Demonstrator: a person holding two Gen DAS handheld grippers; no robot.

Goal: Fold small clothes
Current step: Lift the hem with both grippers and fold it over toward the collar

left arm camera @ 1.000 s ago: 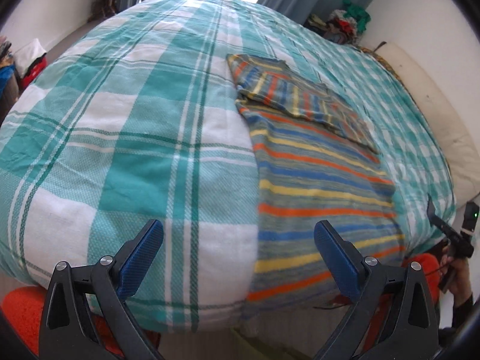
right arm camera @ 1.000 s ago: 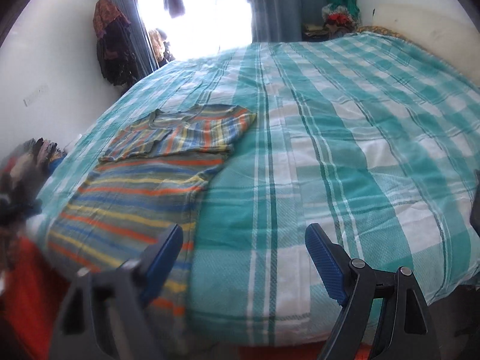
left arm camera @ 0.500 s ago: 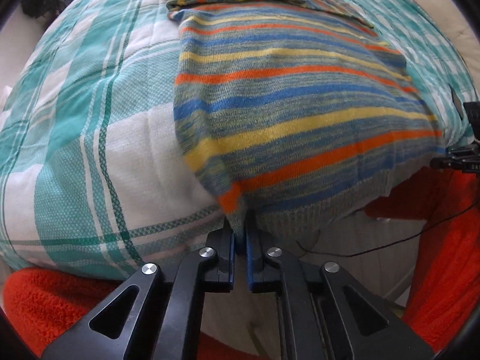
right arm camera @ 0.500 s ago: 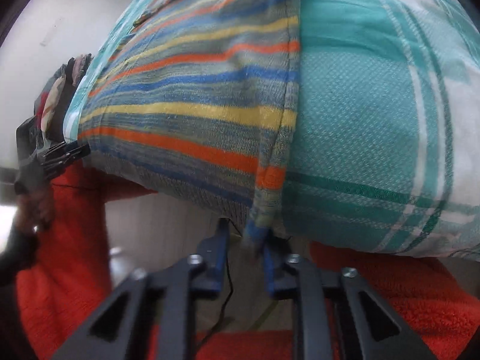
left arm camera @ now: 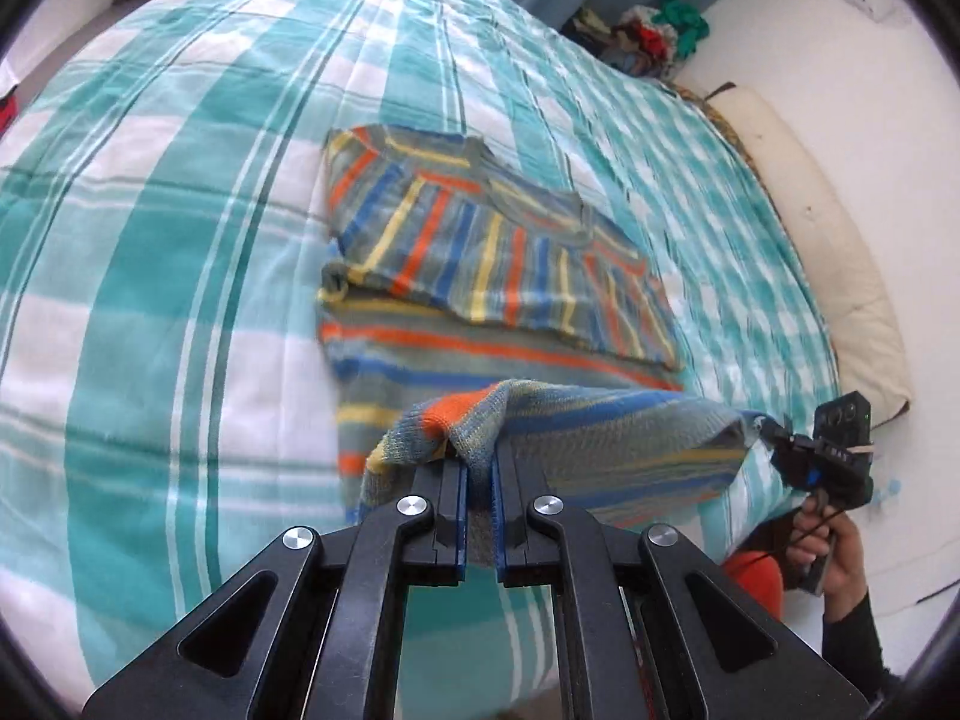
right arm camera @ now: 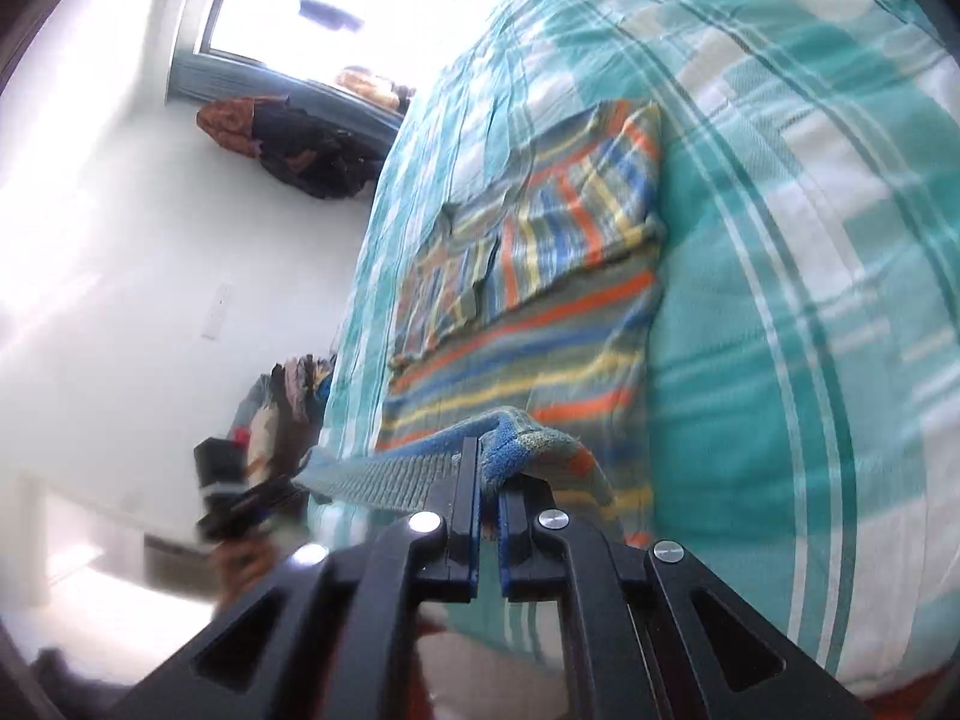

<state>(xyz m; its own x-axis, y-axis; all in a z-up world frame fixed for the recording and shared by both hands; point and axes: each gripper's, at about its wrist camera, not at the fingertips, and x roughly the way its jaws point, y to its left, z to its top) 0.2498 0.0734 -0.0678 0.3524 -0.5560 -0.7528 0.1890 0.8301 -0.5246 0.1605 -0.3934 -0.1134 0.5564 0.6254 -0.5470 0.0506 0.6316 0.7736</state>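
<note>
A striped knit sweater (left arm camera: 480, 252) in grey, orange, blue and yellow lies on the teal plaid bed (left arm camera: 150, 252), its sleeves folded across the chest. My left gripper (left arm camera: 478, 474) is shut on one bottom hem corner and holds it above the bed. My right gripper (right arm camera: 489, 474) is shut on the other hem corner; it also shows at the right of the left wrist view (left arm camera: 774, 438). The hem (left arm camera: 612, 420) is stretched between them, lifted over the sweater's body (right arm camera: 528, 324).
A cream pillow (left arm camera: 840, 276) lies along the far side by the white wall. A clothes pile (left arm camera: 654, 36) sits at the bed's far corner. Dark clothes (right arm camera: 300, 144) hang near the window. Orange fabric (left arm camera: 756, 588) is below the bed's edge.
Both grippers went from open above the bed to shut on the hem corners at the bed's edge. They have now lifted the hem up and forward over the sweater.
</note>
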